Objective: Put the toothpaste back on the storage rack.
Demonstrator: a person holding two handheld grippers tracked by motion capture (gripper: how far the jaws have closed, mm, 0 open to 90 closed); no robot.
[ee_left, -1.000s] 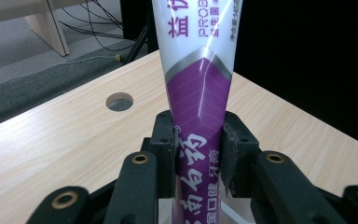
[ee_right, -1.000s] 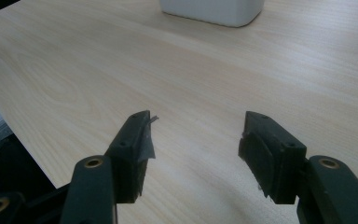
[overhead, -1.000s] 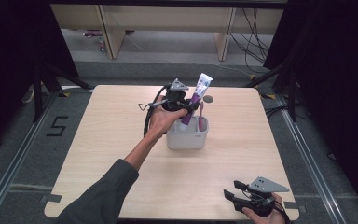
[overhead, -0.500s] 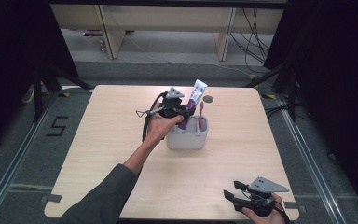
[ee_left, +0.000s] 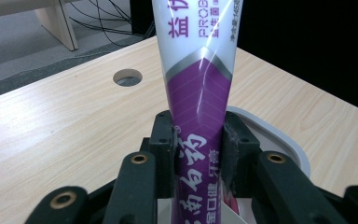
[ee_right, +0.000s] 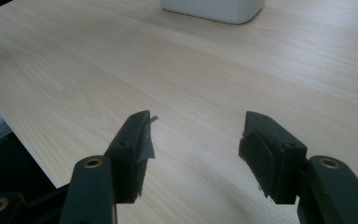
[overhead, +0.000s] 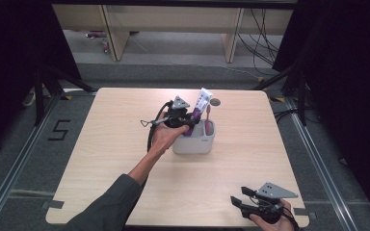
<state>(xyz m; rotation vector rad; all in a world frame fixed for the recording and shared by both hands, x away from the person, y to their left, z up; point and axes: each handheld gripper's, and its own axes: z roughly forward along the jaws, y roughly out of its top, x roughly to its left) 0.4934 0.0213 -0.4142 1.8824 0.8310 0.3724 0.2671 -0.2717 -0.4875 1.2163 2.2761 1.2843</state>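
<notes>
A white and purple toothpaste tube (overhead: pixel 200 109) stands with its lower end inside the white holder (overhead: pixel 195 142) in the middle of the table. My left gripper (overhead: pixel 189 126) is shut on the tube, its black pads pressing both sides of the purple part (ee_left: pixel 199 140) just above the holder's rim (ee_left: pixel 279 140). A pink toothbrush (overhead: pixel 208 118) also stands in the holder, to the right of the tube. My right gripper (overhead: pixel 238 202) rests low over the table's near right corner, open, with bare wood between its jaws (ee_right: pixel 193 137).
A round cable hole (overhead: pixel 215 102) sits in the tabletop behind the holder. The holder's white base (ee_right: pixel 212 9) lies well ahead of the right gripper. Dark floor and black frame legs surround the table; shelving legs and cables stand beyond the far edge.
My left hand has come down with the toothpaste tube, sinking its lower end deeper into the holder. The right gripper has stayed where it was.
</notes>
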